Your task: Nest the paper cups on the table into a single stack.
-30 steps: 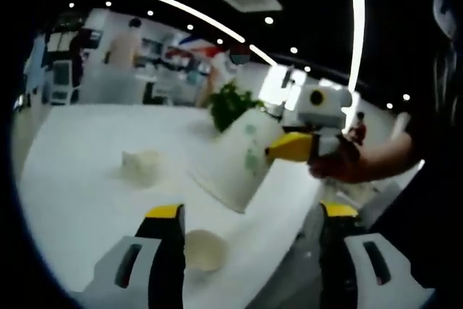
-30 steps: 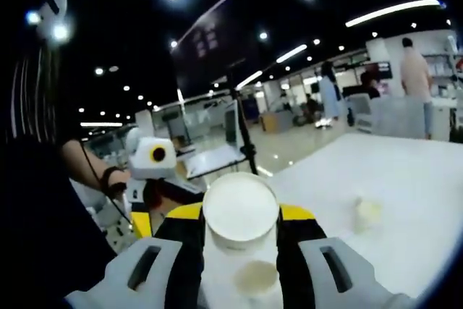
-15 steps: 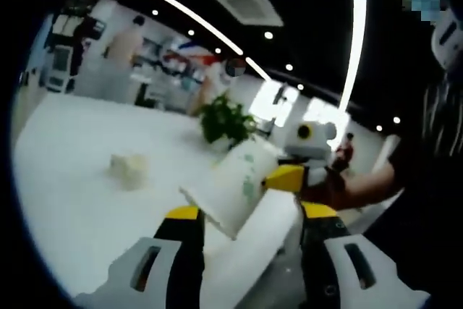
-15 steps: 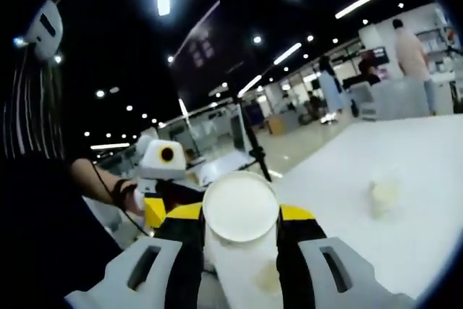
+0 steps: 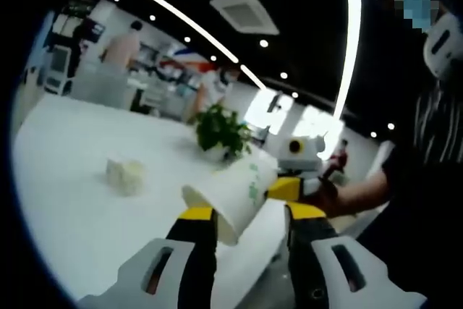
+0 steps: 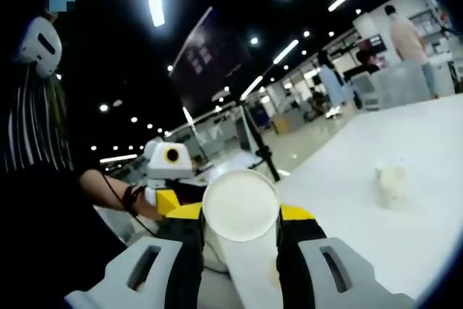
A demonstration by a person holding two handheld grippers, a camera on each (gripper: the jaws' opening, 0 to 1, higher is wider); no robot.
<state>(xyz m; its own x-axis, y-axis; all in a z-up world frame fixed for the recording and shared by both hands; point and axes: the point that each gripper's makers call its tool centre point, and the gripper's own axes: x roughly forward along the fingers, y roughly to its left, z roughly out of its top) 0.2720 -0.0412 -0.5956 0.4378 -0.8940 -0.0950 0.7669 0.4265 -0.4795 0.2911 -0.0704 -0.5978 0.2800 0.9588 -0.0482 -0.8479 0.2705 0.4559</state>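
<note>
The right gripper (image 6: pixel 240 231) clamps a white paper cup (image 6: pixel 240 205) in its jaws, held in the air and tilted over the worktop (image 5: pixel 65 215) edge. The left gripper (image 5: pixel 249 226) stands with jaws parted, empty, beside it. Farther back, another cup (image 5: pixel 124 175) rests on the worktop, beyond it a potted plant (image 5: pixel 221 132).

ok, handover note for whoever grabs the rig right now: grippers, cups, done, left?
Right gripper: shut on a white paper cup with green print, held off the white table, open mouth toward the left gripper.
Left gripper: open, empty, jaws either side of that cup's rim.
A second small white paper cup stands alone on the table.
Done: one cup lifted. Nothing nested in view.
Left: nest the cups into a single stack.
</note>
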